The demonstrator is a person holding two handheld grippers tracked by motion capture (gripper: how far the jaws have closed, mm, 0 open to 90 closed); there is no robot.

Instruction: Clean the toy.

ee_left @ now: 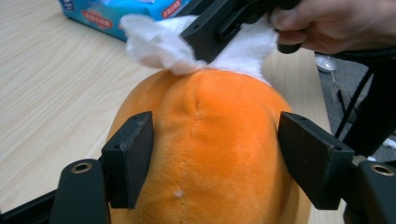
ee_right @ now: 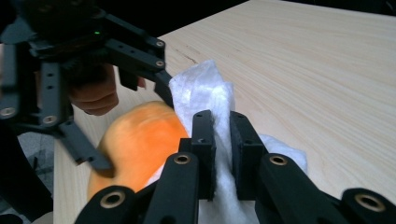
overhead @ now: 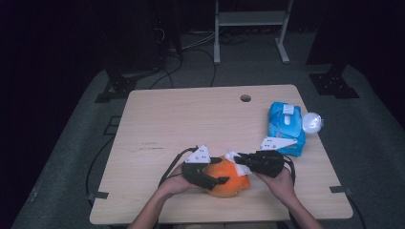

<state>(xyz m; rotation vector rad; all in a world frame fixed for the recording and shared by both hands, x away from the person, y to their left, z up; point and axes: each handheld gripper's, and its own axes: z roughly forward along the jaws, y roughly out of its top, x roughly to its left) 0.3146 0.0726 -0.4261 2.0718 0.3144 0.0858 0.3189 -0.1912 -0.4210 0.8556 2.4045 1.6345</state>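
From above, my left gripper [overhead: 217, 175] and right gripper [overhead: 241, 160] meet at the near edge of the table [overhead: 191, 114], around six o'clock. The orange toy [overhead: 231, 179] lies between them, half hidden by my left gripper, so I cannot make out its shape. The white wipe [overhead: 232, 156] is a small scrap at the toy's twelve o'clock, mostly covered by the right gripper. At two o'clock from the toy lies a blue pack [overhead: 285, 125] with a white flap on top (closed or not, I cannot tell, nor what is in it), and a pale round thing [overhead: 313, 122] just beside it, too blurred to name.

In the left gripper view, my left gripper [ee_left: 215, 154] has its jaws set either side of the toy [ee_left: 205, 135], fairly wide; the pads look to touch the plush flanks, though how hard they press I cannot tell. The toy's lower part is cut off at six o'clock. At twelve the wipe [ee_left: 159, 42] rests on the toy's top, pinned by my right gripper [ee_left: 201, 46], with the pack [ee_left: 112, 14] cut off by the top edge.

In the right gripper view, my right gripper [ee_right: 222, 140] is narrow, jaws clamped on the wipe [ee_right: 205, 88]. The toy [ee_right: 140, 140] sits at nine o'clock, my left gripper [ee_right: 135, 121] around it.
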